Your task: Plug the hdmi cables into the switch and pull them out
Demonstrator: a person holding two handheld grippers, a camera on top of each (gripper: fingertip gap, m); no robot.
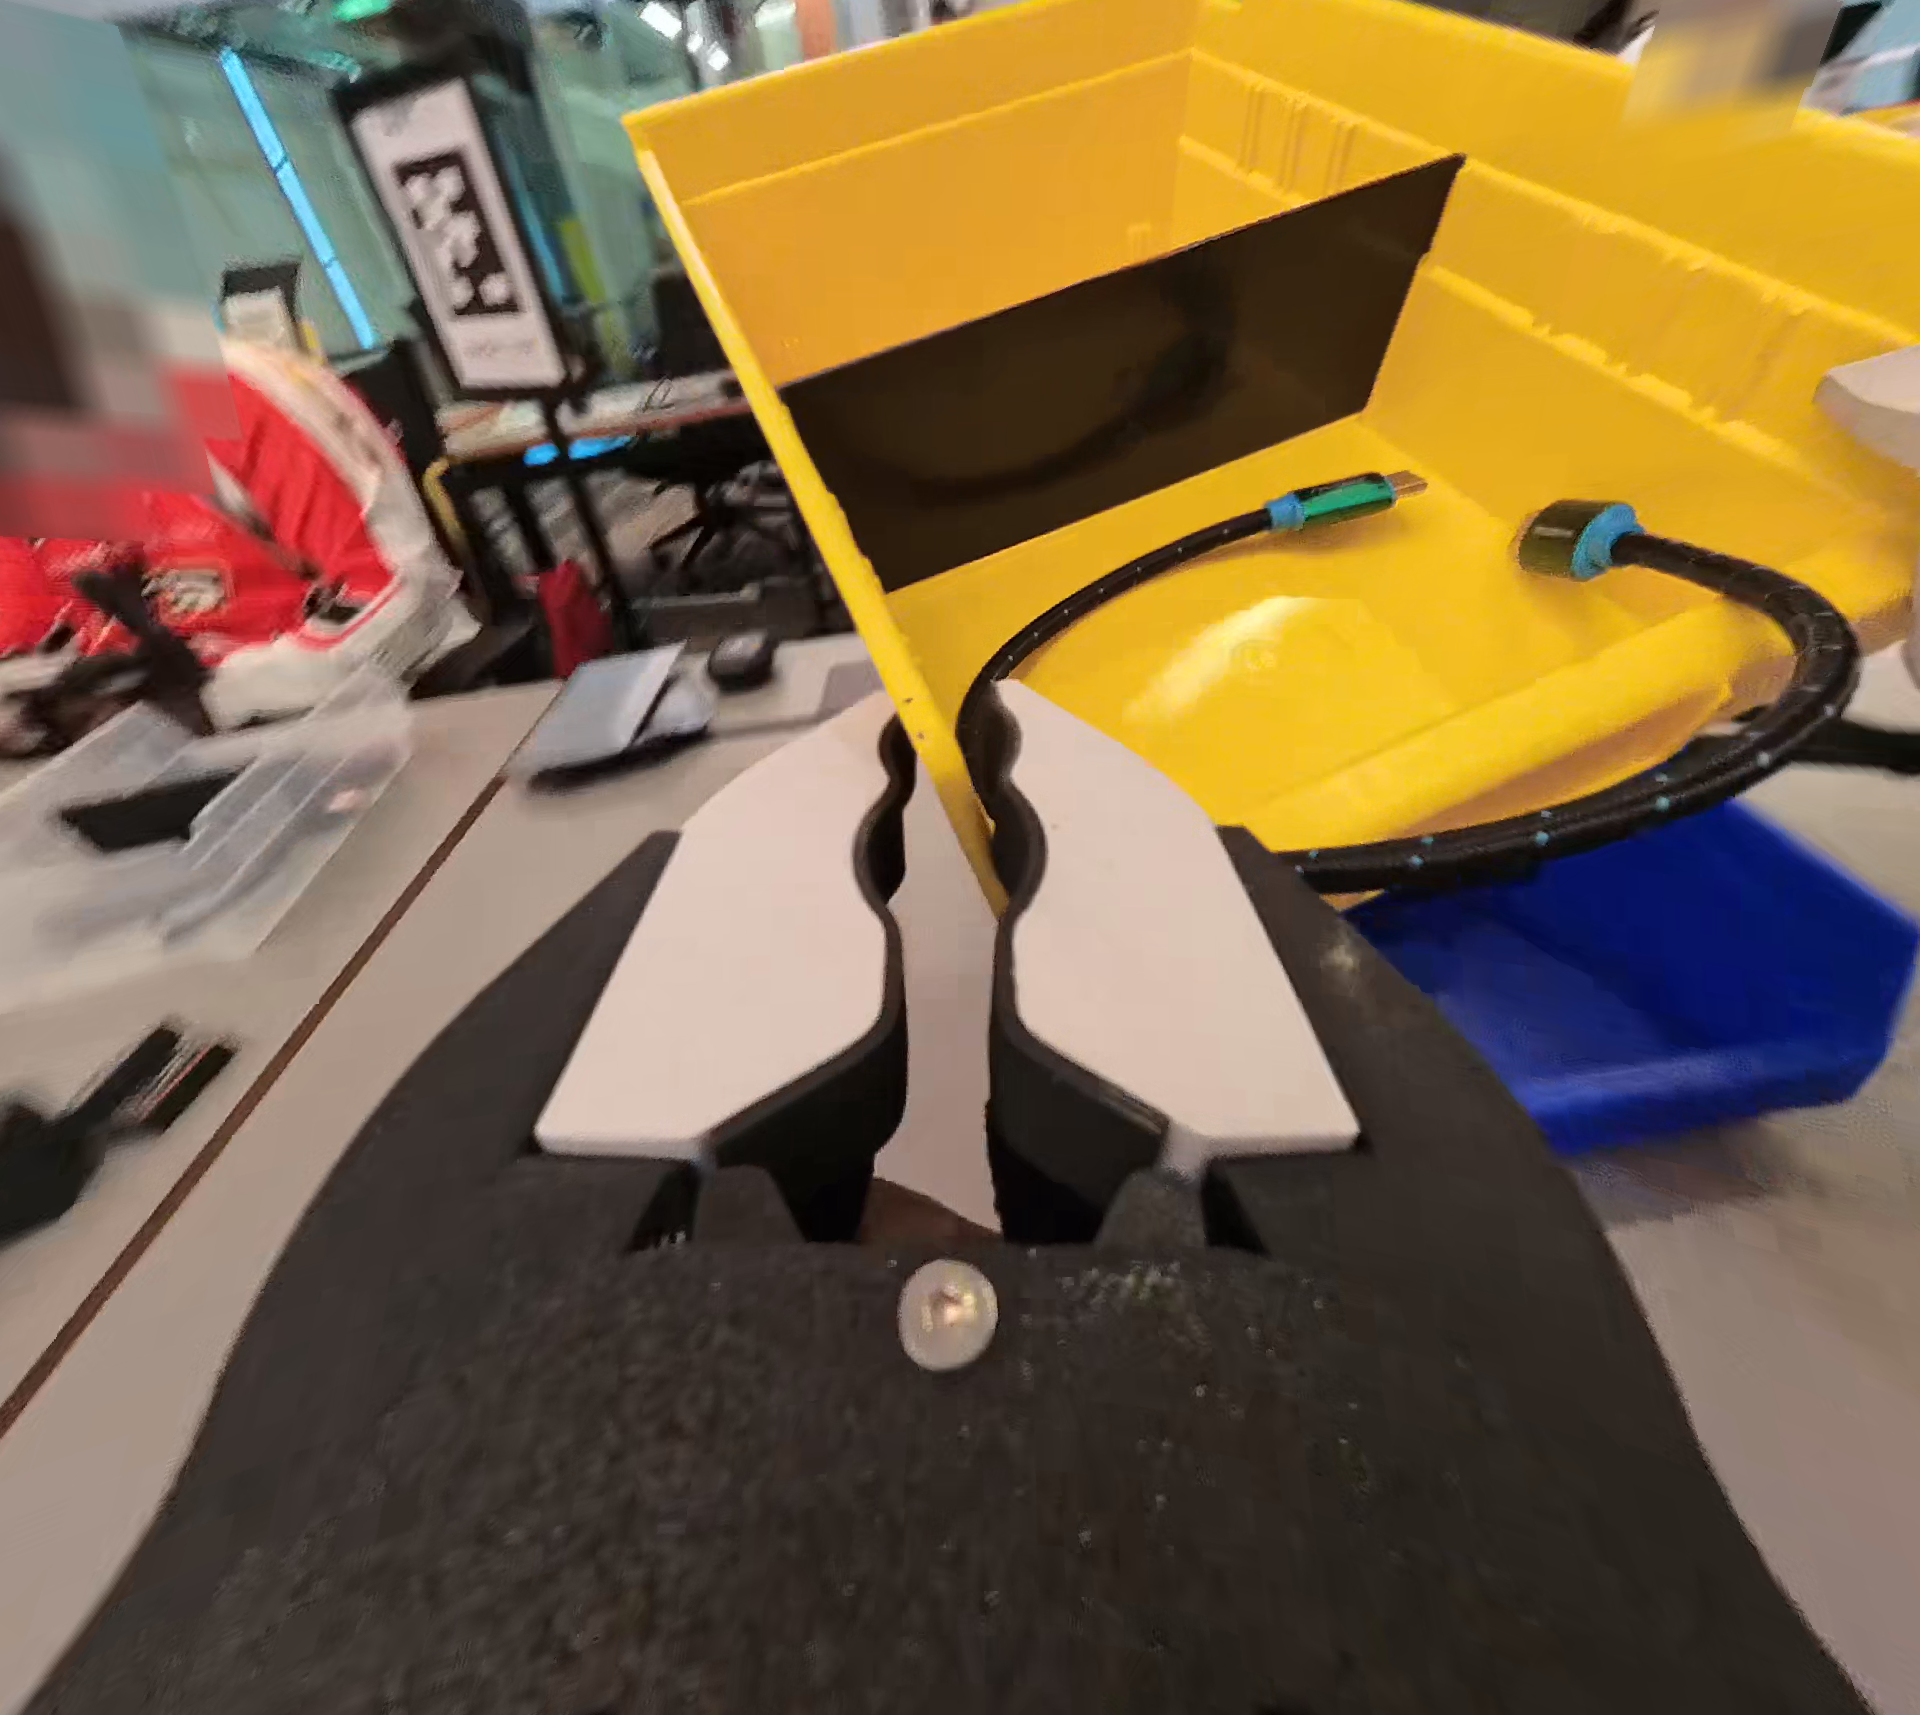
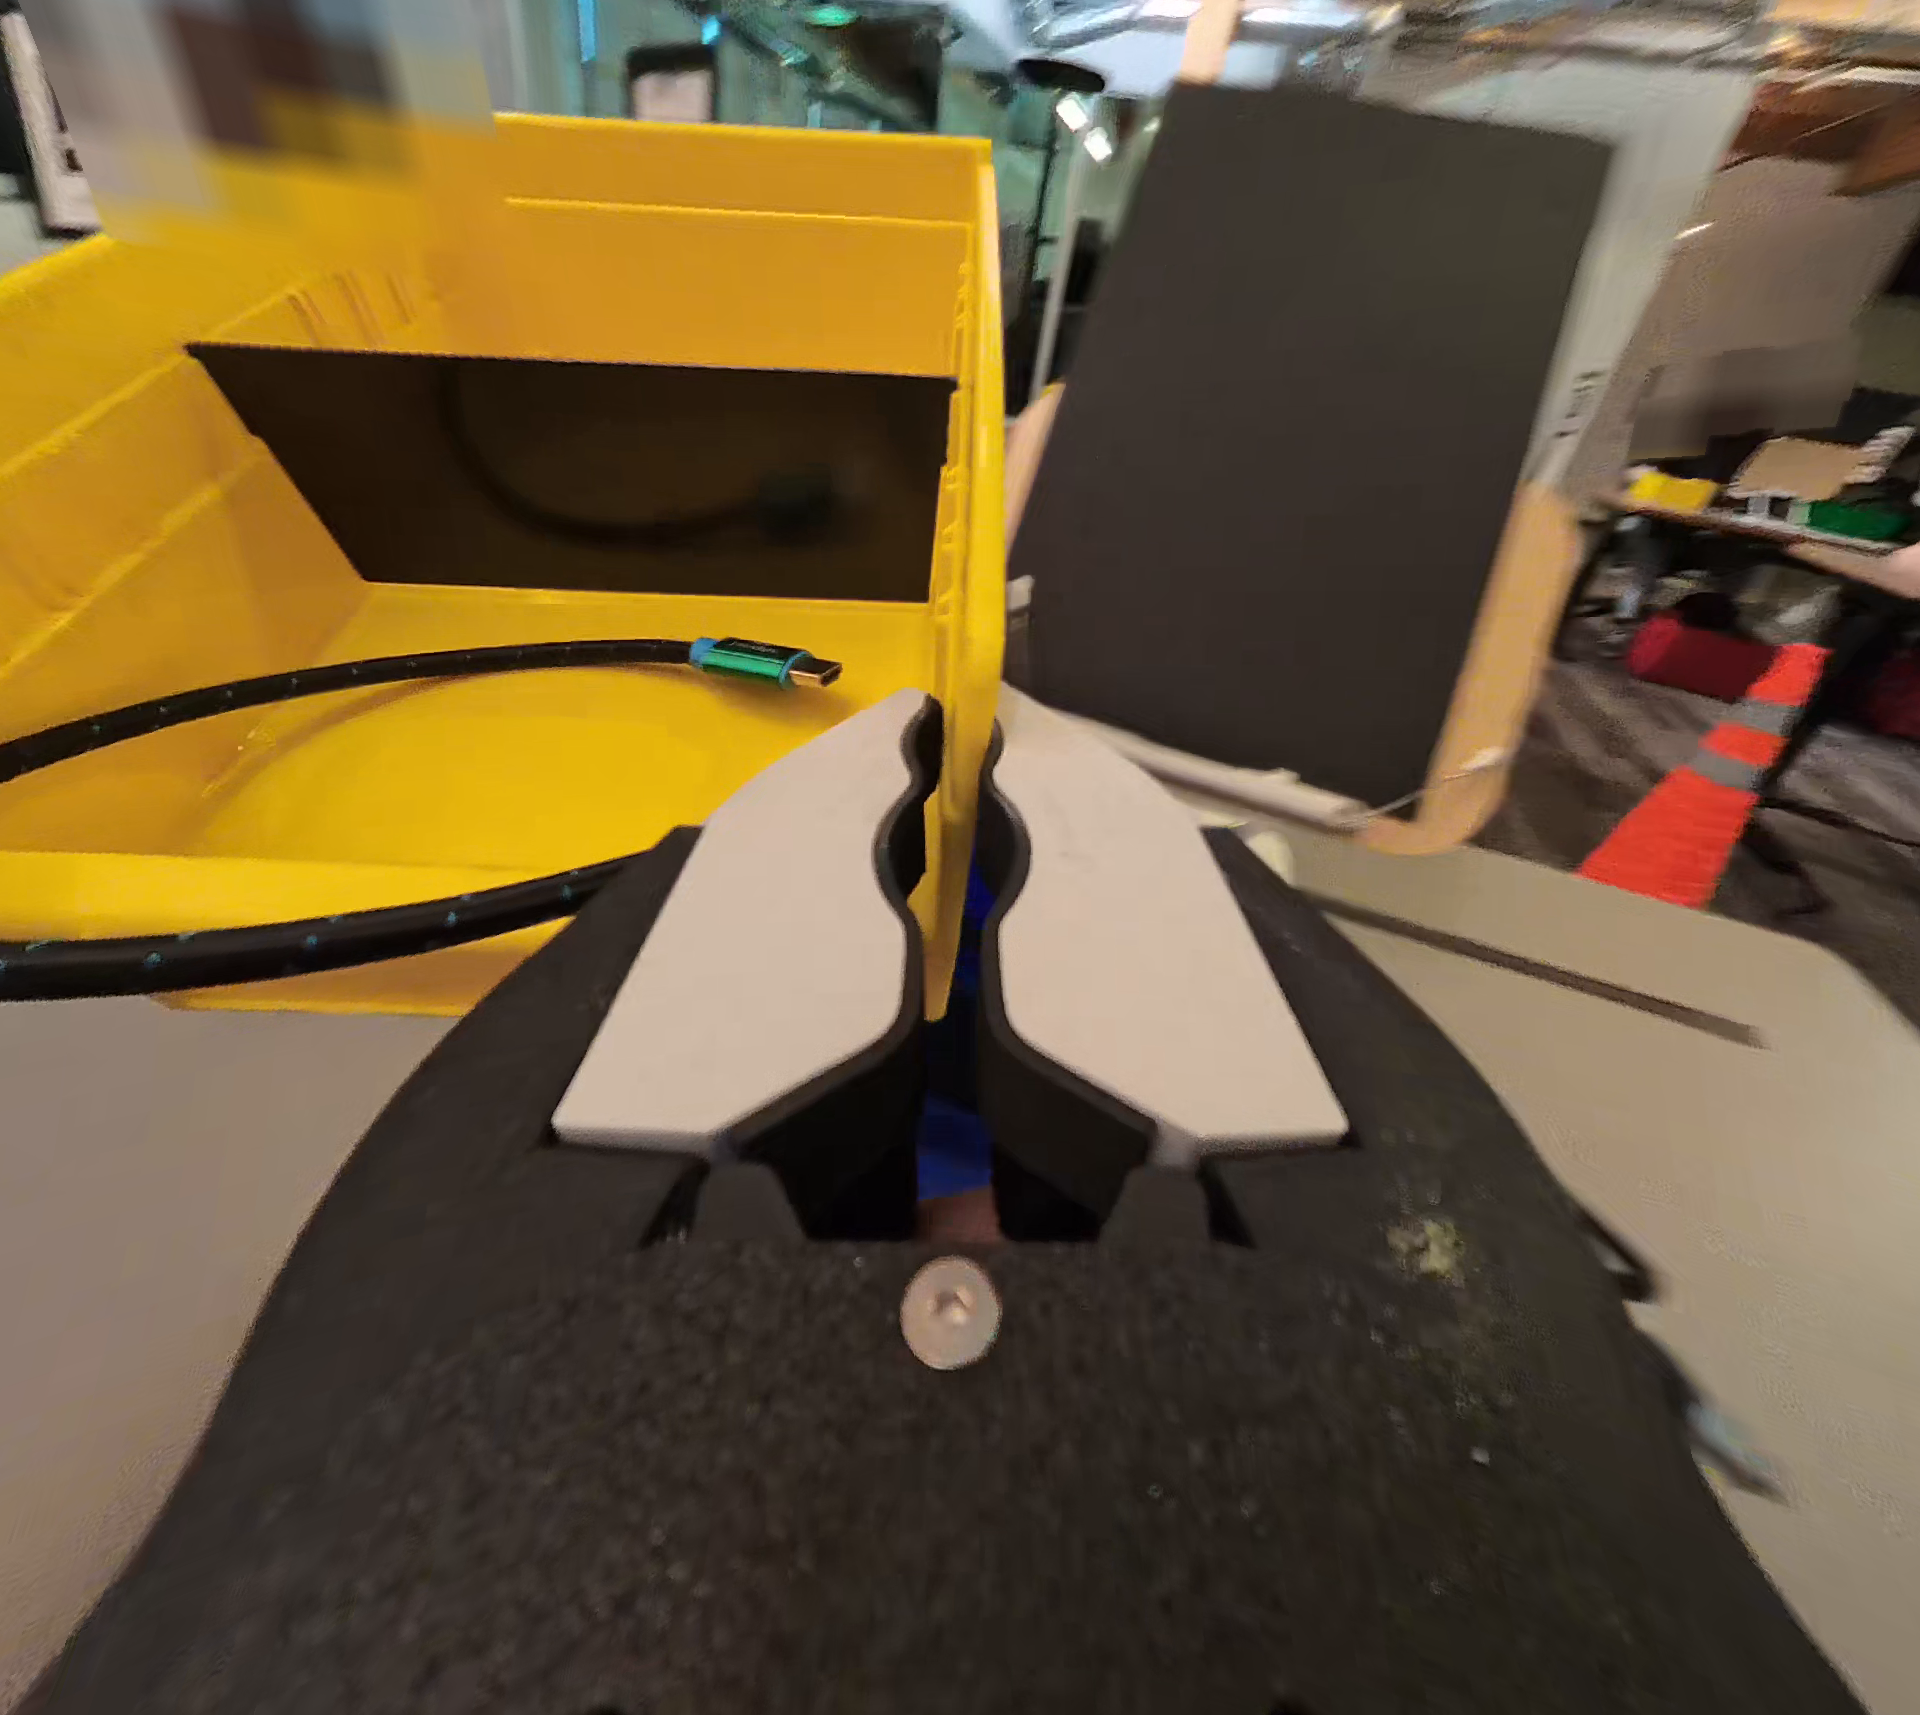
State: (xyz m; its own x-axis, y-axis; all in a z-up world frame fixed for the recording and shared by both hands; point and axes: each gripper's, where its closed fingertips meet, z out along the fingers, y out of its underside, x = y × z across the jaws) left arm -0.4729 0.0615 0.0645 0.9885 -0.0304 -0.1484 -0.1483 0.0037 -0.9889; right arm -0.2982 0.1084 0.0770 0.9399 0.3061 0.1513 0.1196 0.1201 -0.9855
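Note:
A yellow bin [image 1: 1039, 138] with a black divider [image 1: 1122, 377] holds a black braided HDMI cable [image 1: 1143, 585]. The cable's green plug [image 1: 1340, 502] lies on the bin floor and its other plug [image 1: 1569, 538] has a blue ring. The cable loops out over the bin's front lip. My left gripper [image 1: 948, 720] is shut on the bin's left wall. My right gripper [image 2: 966, 720] is shut on the right wall of the yellow bin [image 2: 727, 252], beside the green plug [image 2: 764, 663]. The bin sits tilted between both grippers. No switch shows in either view.
A blue bin [image 1: 1662, 990] lies under the yellow bin's front. The grey table [image 1: 364, 990] carries a clear plastic box [image 1: 208, 813] and a red bag [image 1: 260, 522] at the left. A dark panel [image 2: 1299, 439] and an orange cone [image 2: 1714, 782] stand off to the right. Tip to tip, the grippers are about 20 cm apart.

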